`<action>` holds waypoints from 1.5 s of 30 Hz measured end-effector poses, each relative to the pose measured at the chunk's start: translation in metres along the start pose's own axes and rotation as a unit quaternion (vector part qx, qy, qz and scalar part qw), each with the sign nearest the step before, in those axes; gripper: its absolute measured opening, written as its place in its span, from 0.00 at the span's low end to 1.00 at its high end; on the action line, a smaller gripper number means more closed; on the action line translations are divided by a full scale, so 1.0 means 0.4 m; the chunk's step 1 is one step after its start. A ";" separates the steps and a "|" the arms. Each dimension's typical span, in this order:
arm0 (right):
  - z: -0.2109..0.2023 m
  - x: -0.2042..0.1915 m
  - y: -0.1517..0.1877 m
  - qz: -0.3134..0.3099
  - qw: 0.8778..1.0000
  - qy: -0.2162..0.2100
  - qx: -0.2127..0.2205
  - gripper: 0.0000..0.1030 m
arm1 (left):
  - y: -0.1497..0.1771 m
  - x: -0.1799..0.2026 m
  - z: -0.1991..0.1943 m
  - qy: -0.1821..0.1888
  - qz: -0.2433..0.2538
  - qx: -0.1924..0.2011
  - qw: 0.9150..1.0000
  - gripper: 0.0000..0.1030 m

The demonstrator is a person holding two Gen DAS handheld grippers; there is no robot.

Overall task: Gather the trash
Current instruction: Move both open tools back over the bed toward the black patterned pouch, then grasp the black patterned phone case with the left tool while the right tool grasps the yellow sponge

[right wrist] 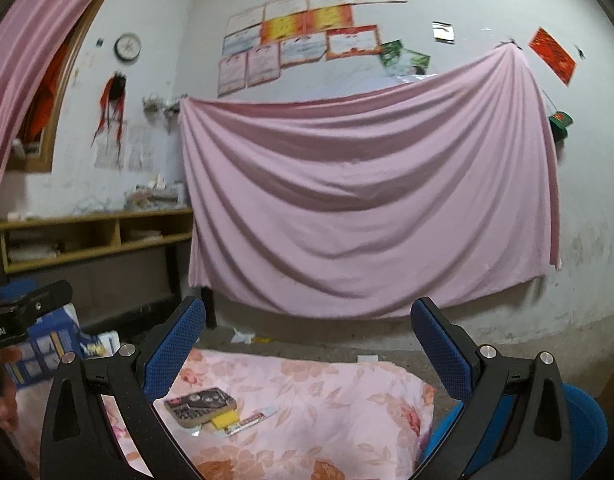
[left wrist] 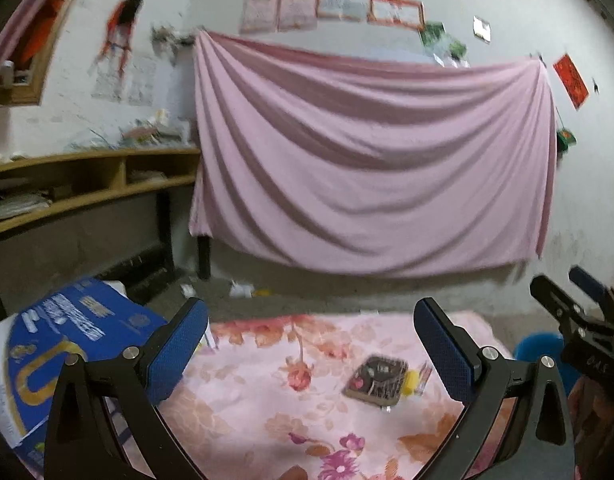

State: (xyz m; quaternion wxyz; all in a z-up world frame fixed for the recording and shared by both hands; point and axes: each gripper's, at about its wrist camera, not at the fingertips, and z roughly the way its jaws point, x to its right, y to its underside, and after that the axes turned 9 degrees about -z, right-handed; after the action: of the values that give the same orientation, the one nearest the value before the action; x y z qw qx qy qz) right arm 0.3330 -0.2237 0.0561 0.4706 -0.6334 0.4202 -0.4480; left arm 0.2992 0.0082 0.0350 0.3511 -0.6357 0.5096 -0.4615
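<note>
Hovering above a surface draped in a pink floral cloth [left wrist: 267,392], the left gripper [left wrist: 311,344] has its blue-padded fingers [left wrist: 179,352] spread wide with nothing between them. The right gripper [right wrist: 307,344] is likewise wide apart and holds nothing. A dark flat snack wrapper [left wrist: 377,380] lies on the cloth, touching a small yellow packet [left wrist: 413,380] and a thin printed strip wrapper [right wrist: 253,420]. A blue bin [right wrist: 583,420] sits low at the right; a blue printed cardboard box [left wrist: 67,344] sits left.
</note>
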 end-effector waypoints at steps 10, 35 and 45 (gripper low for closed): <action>0.136 -0.014 0.045 -0.019 0.989 -0.014 -0.144 1.00 | 0.055 0.015 0.191 0.010 0.048 -0.170 0.984 0.98; 0.279 0.008 0.139 0.017 0.945 -0.065 -0.319 0.89 | 0.162 0.127 0.404 0.076 0.107 -0.347 0.929 0.47; 0.282 -0.028 0.139 0.000 0.941 -0.114 -0.318 0.85 | 0.131 -0.023 0.308 0.052 0.003 -0.316 0.947 0.45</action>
State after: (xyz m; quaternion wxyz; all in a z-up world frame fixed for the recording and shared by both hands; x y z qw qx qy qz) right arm 0.4328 -0.1998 -0.0176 0.2895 -0.7970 0.4845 -0.2152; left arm 0.3980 0.0020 -0.0553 0.1067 -0.6877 0.6486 -0.3083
